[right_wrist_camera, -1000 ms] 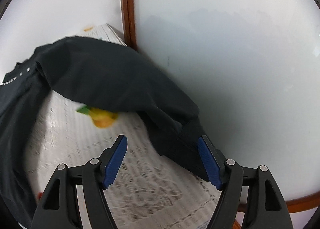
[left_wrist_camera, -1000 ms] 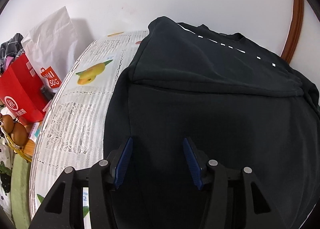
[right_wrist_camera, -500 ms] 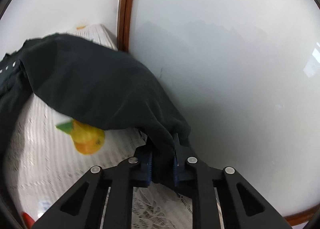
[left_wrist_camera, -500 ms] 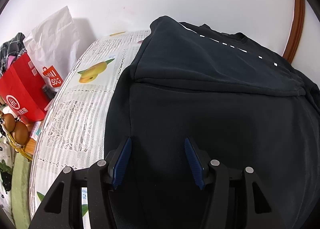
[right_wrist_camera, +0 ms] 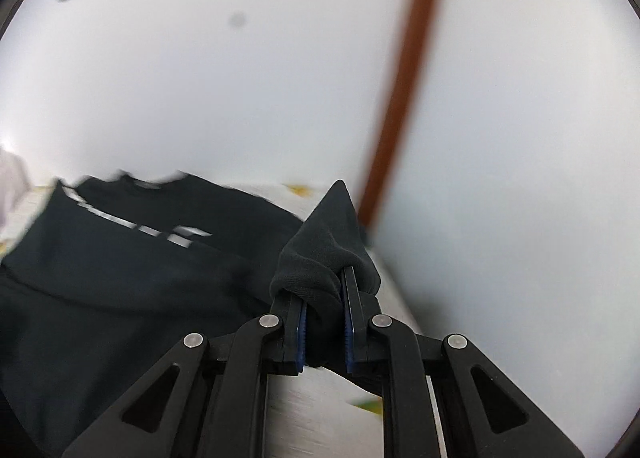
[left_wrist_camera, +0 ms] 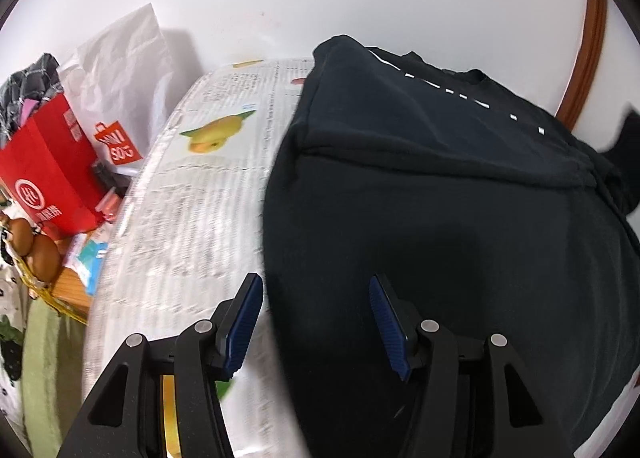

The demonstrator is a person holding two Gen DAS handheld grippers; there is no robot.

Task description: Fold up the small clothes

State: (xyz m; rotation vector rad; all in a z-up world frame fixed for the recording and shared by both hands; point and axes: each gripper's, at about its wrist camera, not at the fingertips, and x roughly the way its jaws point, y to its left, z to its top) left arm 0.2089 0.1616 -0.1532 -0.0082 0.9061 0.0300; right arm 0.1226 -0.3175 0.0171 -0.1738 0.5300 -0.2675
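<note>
Held wide apart, my left hand-held gripper (left_wrist_camera: 316, 322) hovers over the near left edge of the black shirt (left_wrist_camera: 440, 218) with nothing between its blue pads: one pad (left_wrist_camera: 244, 324) hangs over the white patterned cloth on the surface (left_wrist_camera: 192, 210), the other over the dark fabric. The left wrist view alone takes in the clutter off to the left: a red paper bag (left_wrist_camera: 48, 174), a white plastic bag (left_wrist_camera: 120, 70) behind it against the wall, and brown eggs (left_wrist_camera: 38, 254) in a basket at the edge. It also shows a printed yellow fruit (left_wrist_camera: 216, 132) on the cloth, just beside the shirt's folded left side.

The shirt lies spread on the surface with its long axis running away from me toward the wall, collar at the far end and a broken line of white print (left_wrist_camera: 472, 98) across the chest. A crease crosses it where the upper part is doubled over.

My right hand-held gripper (right_wrist_camera: 324, 318) is seen closely only in the right wrist view: it is clamped tight on a bunched sleeve end (right_wrist_camera: 328, 250) of the shirt (right_wrist_camera: 120, 258), lifted off the surface, the fabric peaking up above the pads. Behind it runs a brown wooden strip (right_wrist_camera: 400, 98) on the white wall; this view is motion-blurred.
</note>
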